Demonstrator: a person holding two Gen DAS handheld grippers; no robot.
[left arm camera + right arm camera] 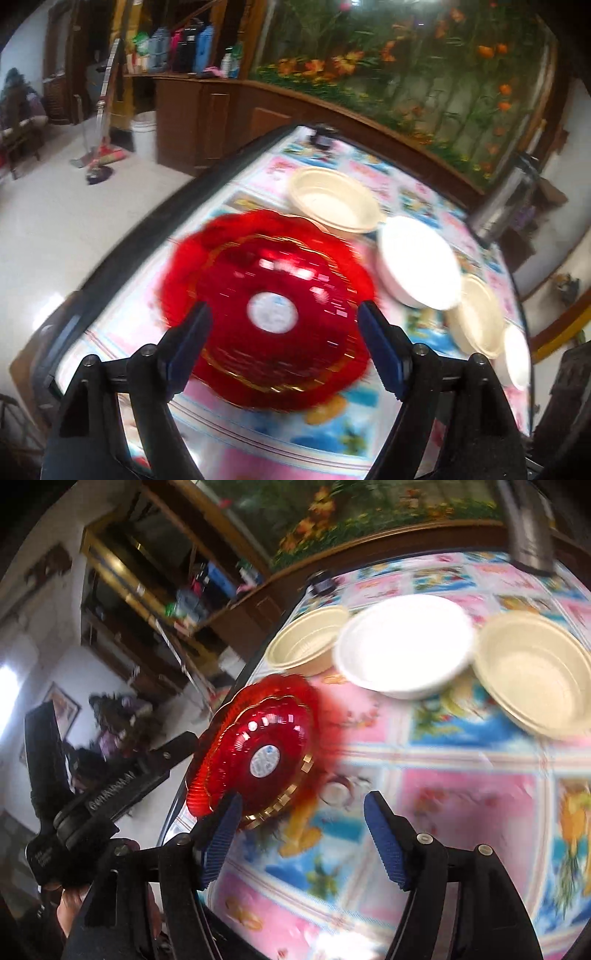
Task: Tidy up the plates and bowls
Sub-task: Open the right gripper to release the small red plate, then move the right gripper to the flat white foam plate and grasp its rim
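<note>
A red ribbed plate (266, 295) with a gold band and a white round sticker lies on the patterned tablecloth near the table's left edge. My left gripper (284, 310) hovers over it, open, a blue pad on each side and neither touching. In the right wrist view the same red plate (258, 753) sits just left of my right gripper (303, 797), which is open with only cloth between its fingers. Behind the plate stand a cream bowl (334, 199), a white bowl (417, 258) and a second cream bowl (476, 314). These three also show from the right: cream bowl (306, 638), white bowl (406, 642), cream bowl (535, 672).
A metal flask (506, 199) stands at the table's far right corner. A small dark object (323, 136) sits at the far edge. The dark table edge (147, 229) drops to a tiled floor on the left, with a wooden cabinet (207, 122) beyond. Another white dish (517, 354) peeks in at right.
</note>
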